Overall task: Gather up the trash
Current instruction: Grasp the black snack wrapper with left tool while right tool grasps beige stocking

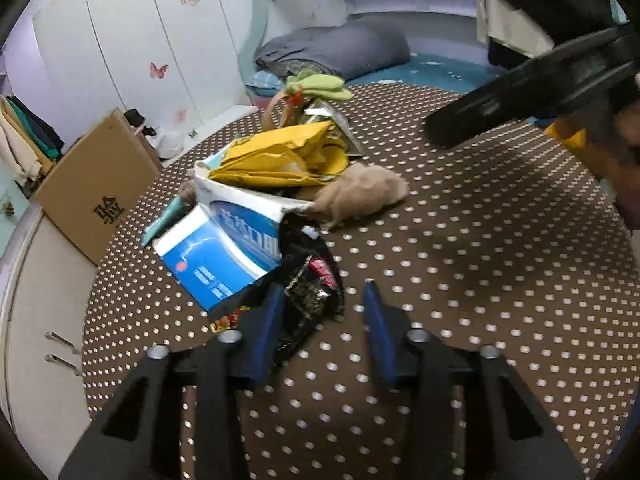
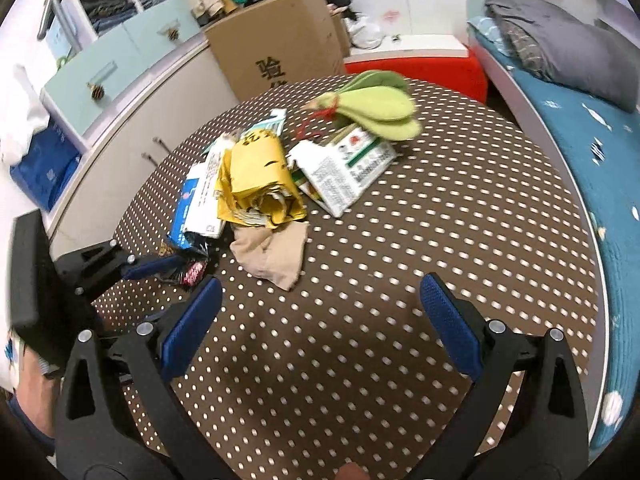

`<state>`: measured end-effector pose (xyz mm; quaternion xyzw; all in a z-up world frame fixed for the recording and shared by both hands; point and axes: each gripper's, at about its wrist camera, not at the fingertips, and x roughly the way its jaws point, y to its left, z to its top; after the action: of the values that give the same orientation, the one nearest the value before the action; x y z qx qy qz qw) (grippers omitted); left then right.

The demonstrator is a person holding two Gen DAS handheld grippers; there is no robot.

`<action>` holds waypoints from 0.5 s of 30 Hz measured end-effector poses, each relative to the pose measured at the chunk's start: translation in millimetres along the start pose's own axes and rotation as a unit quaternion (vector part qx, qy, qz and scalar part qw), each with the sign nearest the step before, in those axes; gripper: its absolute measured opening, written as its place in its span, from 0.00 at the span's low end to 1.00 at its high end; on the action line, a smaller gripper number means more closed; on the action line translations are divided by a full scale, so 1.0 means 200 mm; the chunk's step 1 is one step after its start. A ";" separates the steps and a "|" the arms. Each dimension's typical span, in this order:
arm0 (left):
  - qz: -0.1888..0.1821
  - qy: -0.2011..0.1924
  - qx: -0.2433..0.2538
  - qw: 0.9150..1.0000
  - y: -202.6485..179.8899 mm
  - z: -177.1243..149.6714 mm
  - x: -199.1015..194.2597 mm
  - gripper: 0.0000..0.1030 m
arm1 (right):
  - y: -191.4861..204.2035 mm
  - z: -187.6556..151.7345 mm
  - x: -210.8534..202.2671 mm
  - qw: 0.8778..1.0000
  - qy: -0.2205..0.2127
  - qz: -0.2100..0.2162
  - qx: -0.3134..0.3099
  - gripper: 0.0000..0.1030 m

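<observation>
Left wrist view.
- My left gripper: blue-padded jaws partly closed, with the black crinkled foil snack wrapper between them. The left pad lies against the wrapper; the right pad stands clear of it, so I judge nothing is clamped yet. I approach from the pile's loose near edge because that piece should lift without dragging the rest.
- Brown round tabletop with white dots: carries all the trash.
- Blue-and-white torn cardboard box, at 11 o'clock of the wrapper, touching it.
- Yellow crumpled paper mailer, at 12 o'clock, resting on the box.
- Beige crumpled cloth-like wad, at 1 o'clock, beside the box's torn edge.
- Green felt leaf-shaped piece, farthest, at the table's rim.
- The right gripper's dark body, blurred, at 2 o'clock.

Right wrist view.
- My right gripper: jaws wide apart, empty, hovering over bare tabletop, kept free, I judge, for the next item.
- The beige wad lies nearest at 12 o'clock; the yellow mailer behind it.
- White-and-green printed carton, at 1 o'clock, under the green felt.
- The left gripper, at 10 o'clock, on the wrapper.
- Plain brown cardboard box beyond the table; possibly where trash goes, I cannot tell.
</observation>
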<state>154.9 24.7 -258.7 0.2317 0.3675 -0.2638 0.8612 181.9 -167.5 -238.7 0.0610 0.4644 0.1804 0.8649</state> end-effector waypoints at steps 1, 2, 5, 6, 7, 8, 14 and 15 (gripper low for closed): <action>0.002 0.000 -0.003 1.000 0.00 0.00 -0.01 0.29 | 0.02 0.00 0.02 1.000 0.002 0.001 -0.005 0.94; 0.001 0.001 -0.011 1.000 0.00 -0.01 -0.02 0.28 | 0.03 0.01 0.05 1.000 0.004 0.002 -0.011 0.94; -0.002 0.002 -0.035 0.999 0.00 -0.03 -0.05 0.28 | 0.10 0.03 0.13 0.999 0.010 0.008 -0.031 0.94; 0.001 0.001 -0.038 0.999 0.00 -0.04 -0.06 0.29 | 0.12 0.04 0.15 0.999 0.013 0.009 -0.039 0.94; 0.006 0.000 -0.040 0.999 0.00 -0.05 -0.06 0.33 | 0.15 0.05 0.19 0.998 0.015 0.008 -0.053 0.92; 0.016 0.003 -0.045 0.999 0.00 -0.05 -0.06 0.39 | 0.17 0.06 0.21 0.998 0.015 0.006 -0.060 0.89; 0.035 -0.003 -0.063 0.997 0.05 -0.02 -0.03 0.60 | 0.21 0.05 0.28 0.995 0.013 -0.010 -0.097 0.32; 0.035 -0.003 -0.063 0.997 0.05 -0.01 -0.02 0.60 | 0.19 0.05 0.27 0.996 0.016 -0.001 -0.092 0.29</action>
<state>158.8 34.7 -254.2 0.1890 0.3721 -0.2103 0.8841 207.5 -110.8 -265.7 -0.0222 0.4597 0.2230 0.8594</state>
